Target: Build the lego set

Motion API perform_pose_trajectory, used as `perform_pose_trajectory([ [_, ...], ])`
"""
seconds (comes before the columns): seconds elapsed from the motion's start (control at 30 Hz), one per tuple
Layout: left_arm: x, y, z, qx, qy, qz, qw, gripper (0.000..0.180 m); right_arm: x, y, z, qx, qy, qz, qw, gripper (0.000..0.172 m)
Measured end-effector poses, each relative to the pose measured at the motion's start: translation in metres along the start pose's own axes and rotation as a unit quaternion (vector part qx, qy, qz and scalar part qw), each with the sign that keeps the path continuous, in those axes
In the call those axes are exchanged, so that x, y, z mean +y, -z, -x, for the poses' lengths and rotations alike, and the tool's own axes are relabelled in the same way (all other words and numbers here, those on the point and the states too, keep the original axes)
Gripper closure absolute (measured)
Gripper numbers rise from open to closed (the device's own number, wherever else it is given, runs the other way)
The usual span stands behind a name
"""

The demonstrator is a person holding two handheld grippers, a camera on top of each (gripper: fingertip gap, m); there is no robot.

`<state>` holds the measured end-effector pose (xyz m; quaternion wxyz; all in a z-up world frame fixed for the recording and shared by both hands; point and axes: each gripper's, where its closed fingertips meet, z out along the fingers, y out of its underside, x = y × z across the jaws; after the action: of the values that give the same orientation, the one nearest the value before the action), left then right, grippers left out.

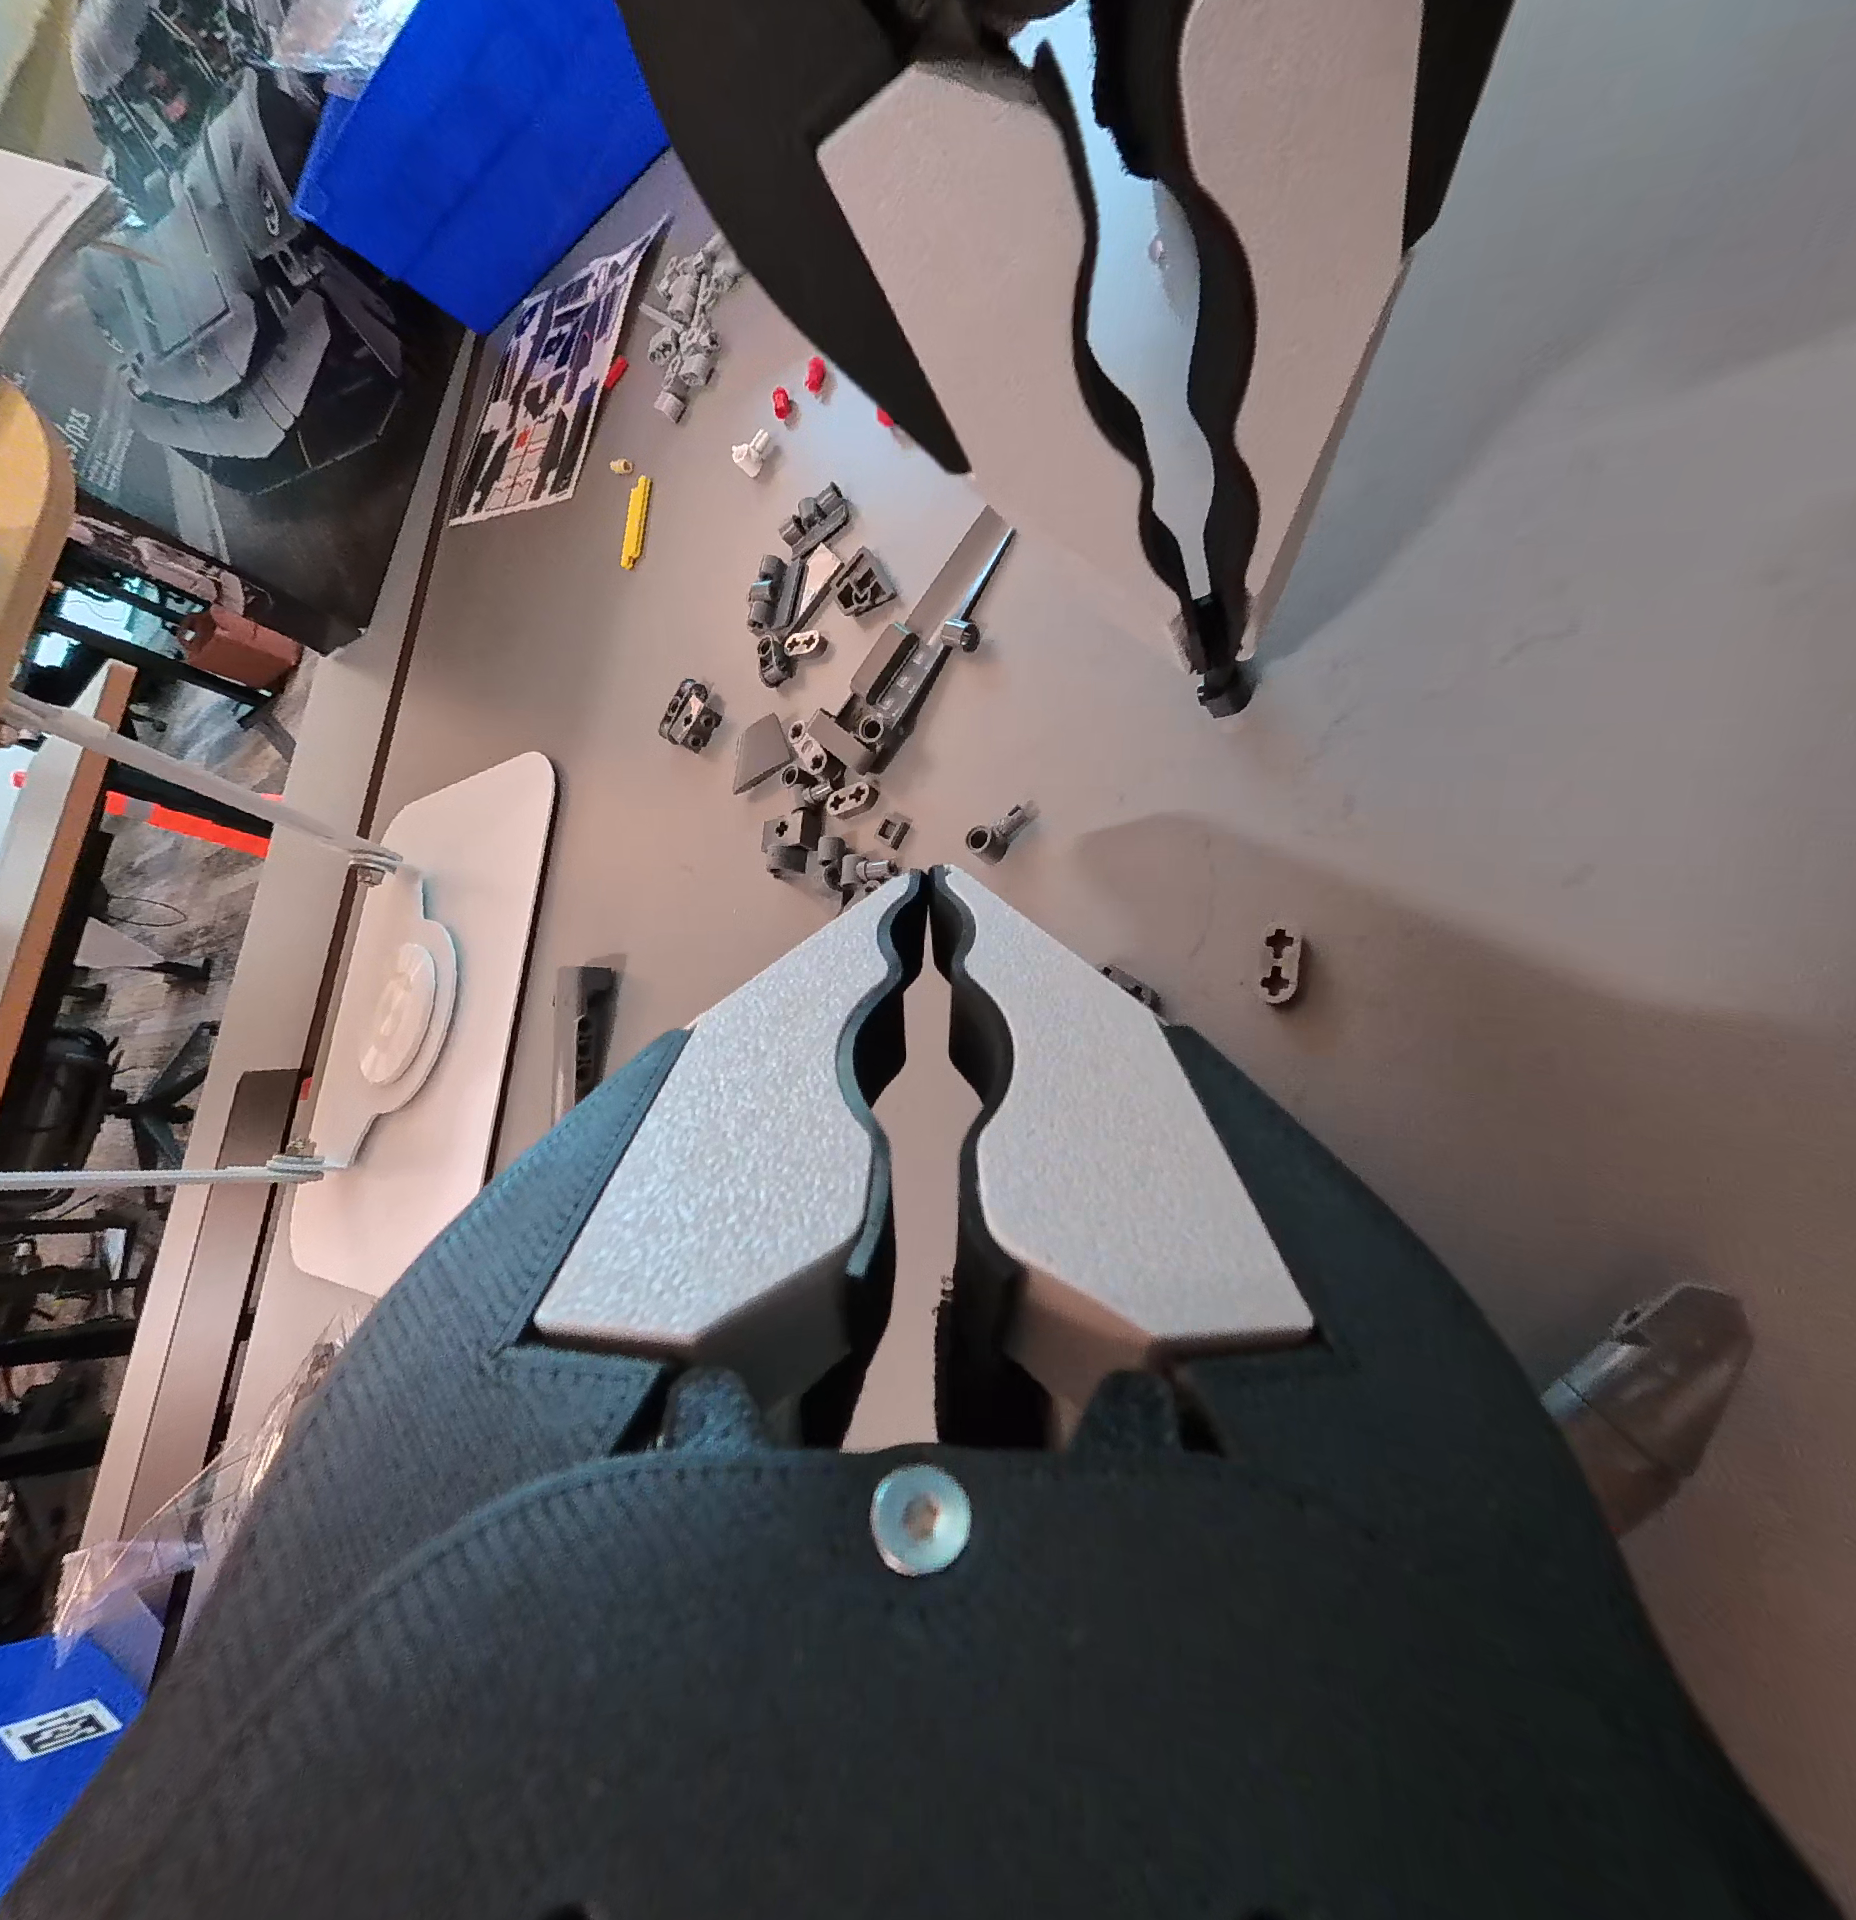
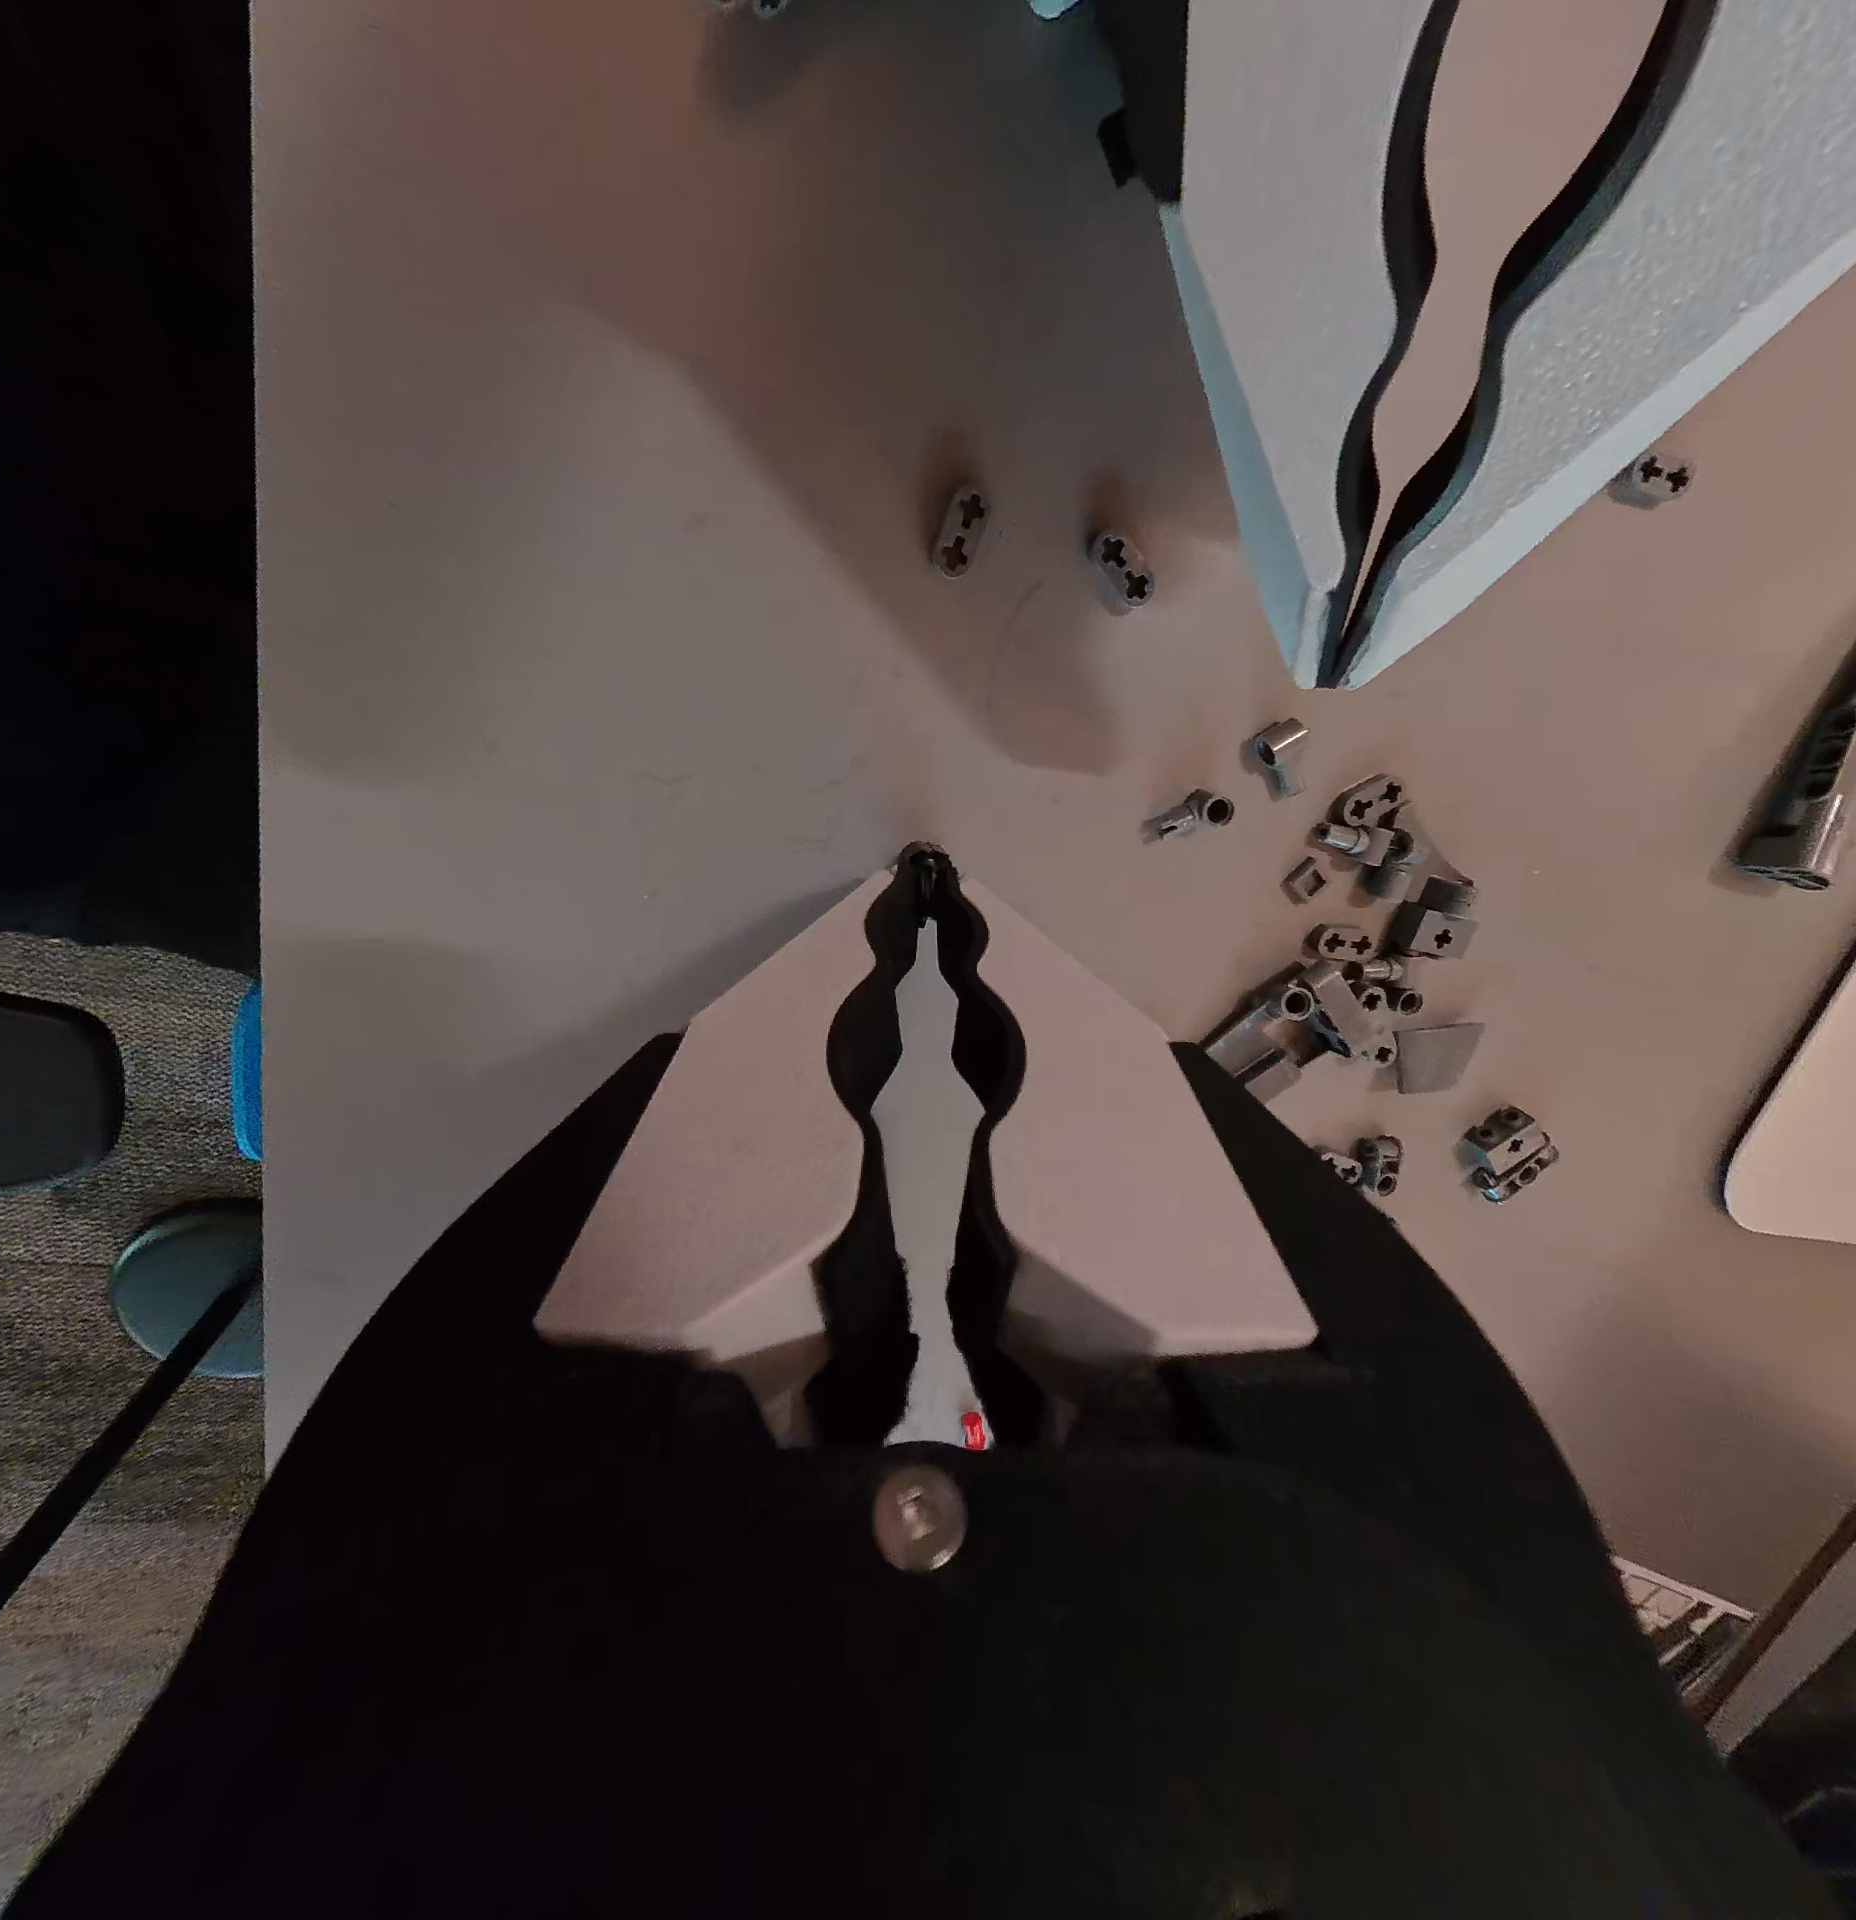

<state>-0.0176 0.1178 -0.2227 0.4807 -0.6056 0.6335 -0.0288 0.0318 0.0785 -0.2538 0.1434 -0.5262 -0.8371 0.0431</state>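
Left wrist view shows the left gripper (image 1: 926, 875) with its two pale grey fingers (image 1: 799, 1039) brought together at the tips, nothing between them, hovering over a pale grey tabletop (image 1: 1526, 727); just beyond the tips lies a scatter of small dark grey plastic building pieces (image 1: 820, 748), pins, connectors and short beams; a lone grey two-hole beam (image 1: 1281, 966) lies to the right, apart from the heap. Farther off on the tabletop lie a thin yellow axle rod (image 1: 635, 522), a few small red pins (image 1: 799, 390), a pile of light grey connectors (image 1: 690, 317), and a printed sticker sheet (image 1: 550, 400) whose markings are too small to make out; behind it stand a blue plastic bin (image 1: 467, 156) and a dark printed box (image 1: 207, 343) bearing a picture of a grey car and some writing. A white flat stand (image 1: 436, 997) sits at the left edge; a blue surface with a black-and-white square marker (image 1: 56, 1730) shows at the lower left.

The right gripper (image 1: 1215, 665) reaches down from the top, its tips pinched on a small black plastic pin (image 1: 1222, 694) that touches the tabletop; the right wrist view shows the same closed tips (image 2: 929, 868) with the dark pin end poking out, two grey two-hole beams (image 2: 1038, 551) beyond, and the grey heap to the right.
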Motion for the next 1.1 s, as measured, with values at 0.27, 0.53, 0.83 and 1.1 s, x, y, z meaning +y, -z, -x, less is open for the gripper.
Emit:
perform_pose_trajectory([
  [0.27,-0.001,-0.001,-0.0007,0.001,-0.002,0.0,1.0,0.18,0.0001,-0.0002,-0.0002,0.009,0.019,0.033,0.999,0.171],
  [0.53,0.0003,0.0005,-0.0004,0.002,-0.001,0.001,1.0,0.18,-0.0006,-0.0009,0.0003,-0.039,0.008,0.039,0.998,0.171],
  [0.83,-0.0001,0.0027,0.0005,0.001,0.0,0.0,1.0,0.18,-0.0012,-0.0016,0.0007,-0.075,0.011,0.066,0.995,0.171],
  [1.1,0.0014,0.0041,-0.0002,0.002,-0.001,0.002,1.0,0.18,-0.0052,-0.0063,0.0012,-0.086,0.024,0.083,0.993,0.171],
])
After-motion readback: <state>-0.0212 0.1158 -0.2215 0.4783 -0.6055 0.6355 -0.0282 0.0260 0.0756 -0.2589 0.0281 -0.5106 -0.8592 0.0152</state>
